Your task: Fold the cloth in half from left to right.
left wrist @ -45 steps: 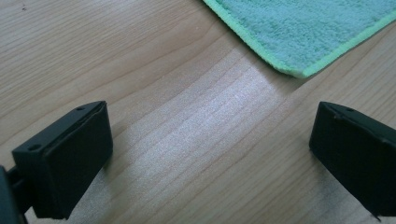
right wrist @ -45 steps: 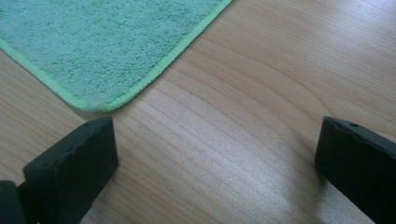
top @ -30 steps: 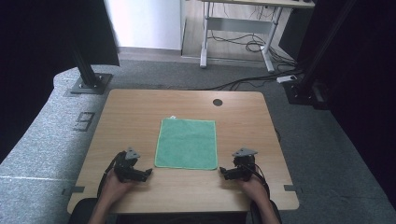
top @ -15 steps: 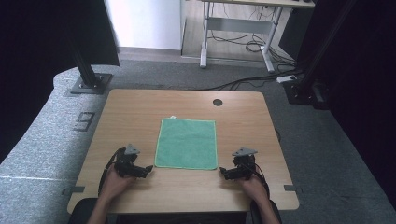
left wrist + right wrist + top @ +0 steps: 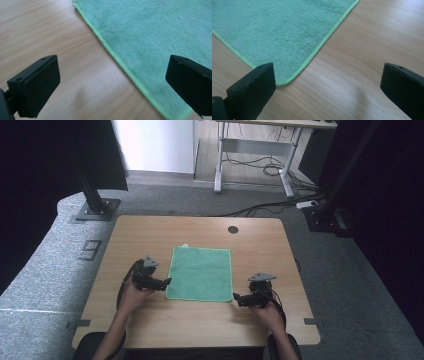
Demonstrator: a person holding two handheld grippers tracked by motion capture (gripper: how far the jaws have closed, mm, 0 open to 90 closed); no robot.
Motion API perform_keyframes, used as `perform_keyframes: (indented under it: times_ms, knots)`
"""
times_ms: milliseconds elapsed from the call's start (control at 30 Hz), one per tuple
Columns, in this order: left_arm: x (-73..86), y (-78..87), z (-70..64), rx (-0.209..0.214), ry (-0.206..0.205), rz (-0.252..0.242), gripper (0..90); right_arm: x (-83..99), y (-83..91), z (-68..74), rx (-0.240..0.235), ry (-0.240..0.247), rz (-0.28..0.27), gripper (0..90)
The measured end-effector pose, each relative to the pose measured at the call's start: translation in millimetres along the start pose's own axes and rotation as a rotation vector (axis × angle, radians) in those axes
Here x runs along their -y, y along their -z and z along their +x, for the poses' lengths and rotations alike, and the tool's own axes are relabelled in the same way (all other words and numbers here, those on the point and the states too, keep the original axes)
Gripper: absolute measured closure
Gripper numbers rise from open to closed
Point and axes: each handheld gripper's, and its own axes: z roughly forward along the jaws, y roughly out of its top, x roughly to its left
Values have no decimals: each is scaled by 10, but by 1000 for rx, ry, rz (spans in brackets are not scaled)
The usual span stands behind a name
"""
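Grey carpet surrounds the wooden tabletop [image 5: 150, 235] in the high view, with a metal-legged desk [image 5: 260, 150] and loose cables at the top of the frame. A green cloth [image 5: 201, 273] lies flat at the middle of the tabletop, and a small round hole [image 5: 233, 229] sits above and to the right of it. At lower left of centre, the left tool [image 5: 167, 281] rests low at the cloth's left edge, close to its lower left corner, held by the person's left hand [image 5: 131, 295]. At lower right of centre, the right tool [image 5: 235, 297] sits just at the cloth's lower right corner, held by the right hand [image 5: 265, 309].

Seen from the left gripper view, the left tool's jaws stand wide apart at the bottom corners of the frame, holding nothing. The cloth fills the upper right, its bright hem running diagonally from top centre to the lower right, between the jaws. Bare wood takes up the left half.

From the right gripper view, the right tool's jaws are likewise spread wide and empty. The cloth covers the upper left, and its corner lies just beside the jaw at lower left. Bare wood fills the right half.
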Motion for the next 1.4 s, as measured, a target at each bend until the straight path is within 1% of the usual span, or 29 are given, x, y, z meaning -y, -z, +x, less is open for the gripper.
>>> perform_keyframes:
  times_ms: [133,200,267,300,367,433,533,600,733,833,1033,1133,1200,1267,1333,1400]
  knots:
    - [-3,-188,-45,-15,-28,39,0,-15,-80,50,-2,8,18,0]
    - [35,-245,-52,-23,-31,54,0,-18,-117,68,4,15,25,0]
    - [80,-276,-58,-47,-42,69,0,-25,-144,84,9,15,26,1]
    - [100,-277,-53,-46,-40,67,0,-29,-157,88,15,16,24,1]
    - [128,-268,-39,-39,-15,57,3,-37,-185,87,25,15,22,7]
    - [144,-256,-42,-36,-7,57,5,-45,-223,99,30,16,28,15]
    - [155,-229,-76,-44,-16,63,10,-32,-278,128,49,51,59,22]
    - [167,-205,-108,-50,-26,68,17,-16,-299,124,54,59,69,22]
    - [207,-156,-197,-56,-30,69,21,-1,-295,86,58,53,72,21]
    - [242,-114,-285,-45,-35,75,21,14,-278,39,72,47,72,21]
    - [290,-53,-529,-20,-63,82,21,55,-219,-84,99,29,74,21]
    - [296,-45,-669,-5,-94,77,21,84,-178,-162,119,16,75,21]
    - [284,-49,-719,-3,-111,78,21,106,-154,-211,128,10,73,21]
    - [271,-58,-735,2,-122,77,20,131,-139,-250,126,-9,69,21]
    - [261,-70,-689,14,-108,77,13,146,-136,-267,119,-23,65,21]
    - [251,-72,-621,12,-84,75,6,153,-136,-271,115,-30,61,21]
